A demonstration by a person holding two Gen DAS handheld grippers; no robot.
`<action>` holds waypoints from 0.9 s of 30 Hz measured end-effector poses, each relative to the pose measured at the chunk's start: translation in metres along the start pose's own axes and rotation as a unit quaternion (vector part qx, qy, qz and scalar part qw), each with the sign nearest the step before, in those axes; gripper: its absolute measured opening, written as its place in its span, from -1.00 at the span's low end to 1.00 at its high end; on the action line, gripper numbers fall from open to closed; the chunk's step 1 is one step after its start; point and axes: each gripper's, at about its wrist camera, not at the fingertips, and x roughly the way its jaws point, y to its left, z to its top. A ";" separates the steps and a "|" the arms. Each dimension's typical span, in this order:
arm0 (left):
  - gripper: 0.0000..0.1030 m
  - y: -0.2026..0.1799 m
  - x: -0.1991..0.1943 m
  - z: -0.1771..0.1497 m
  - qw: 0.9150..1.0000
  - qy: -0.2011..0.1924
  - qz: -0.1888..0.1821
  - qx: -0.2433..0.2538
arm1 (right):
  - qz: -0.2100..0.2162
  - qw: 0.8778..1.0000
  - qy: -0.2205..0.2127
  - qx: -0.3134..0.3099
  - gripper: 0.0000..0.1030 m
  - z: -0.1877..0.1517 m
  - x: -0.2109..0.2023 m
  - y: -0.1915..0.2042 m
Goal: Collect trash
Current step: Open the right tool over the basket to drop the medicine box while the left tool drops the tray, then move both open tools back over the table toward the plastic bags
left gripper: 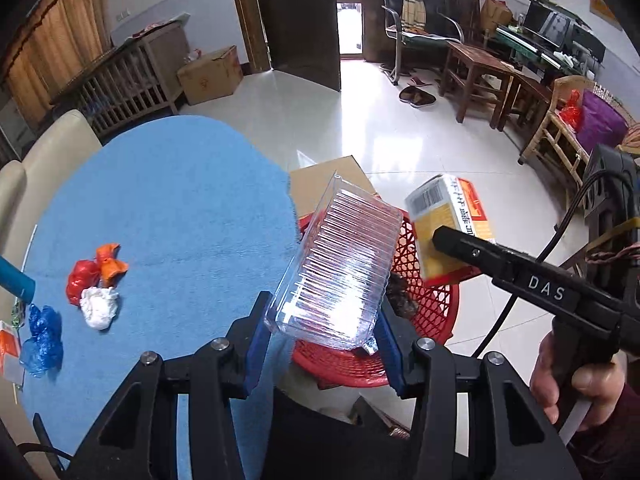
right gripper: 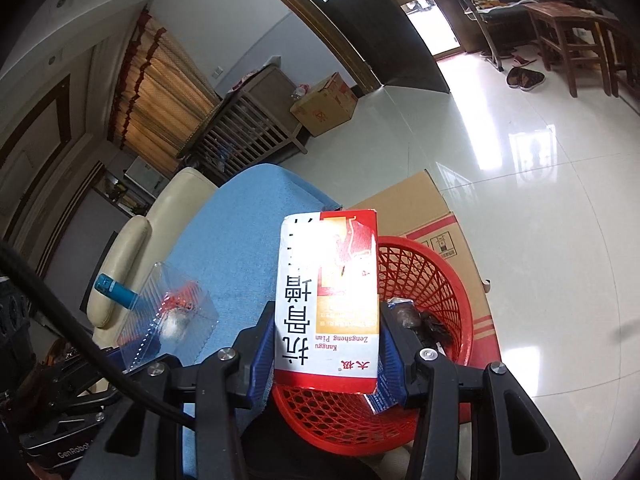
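My left gripper (left gripper: pixel 324 320) is shut on a clear ribbed plastic tray (left gripper: pixel 340 264), held tilted over the near rim of the red mesh basket (left gripper: pixel 432 304). My right gripper (right gripper: pixel 326 340) is shut on a white, red and yellow medicine box (right gripper: pixel 328 300), held upright above the same red mesh basket (right gripper: pixel 432 292). In the left wrist view that medicine box (left gripper: pixel 448 220) hangs over the basket's far side with the right gripper's black finger across it. Dark crumpled trash (right gripper: pixel 424 320) lies inside the basket.
On the blue-clothed table (left gripper: pixel 172 208) lie red, orange and white crumpled bags (left gripper: pixel 96 284) and a blue plastic bag (left gripper: pixel 42 340). A flattened cardboard box (right gripper: pixel 424 208) stands behind the basket. A cream chair (right gripper: pixel 132 248) sits beyond the table. Glossy tiled floor spreads right.
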 end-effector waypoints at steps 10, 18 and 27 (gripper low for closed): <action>0.00 0.000 0.009 0.003 1.000 0.001 -0.004 -0.011 | 0.001 1.000 0.016 0.021 0.02 0.001 0.014 -0.008; 0.17 0.011 -0.007 0.000 0.999 -0.020 0.002 -0.028 | 0.017 0.999 0.024 0.022 0.22 0.002 0.015 0.001; 0.28 0.041 -0.035 -0.030 0.997 -0.054 0.050 -0.031 | 0.015 0.999 0.030 0.004 0.22 0.007 0.014 0.013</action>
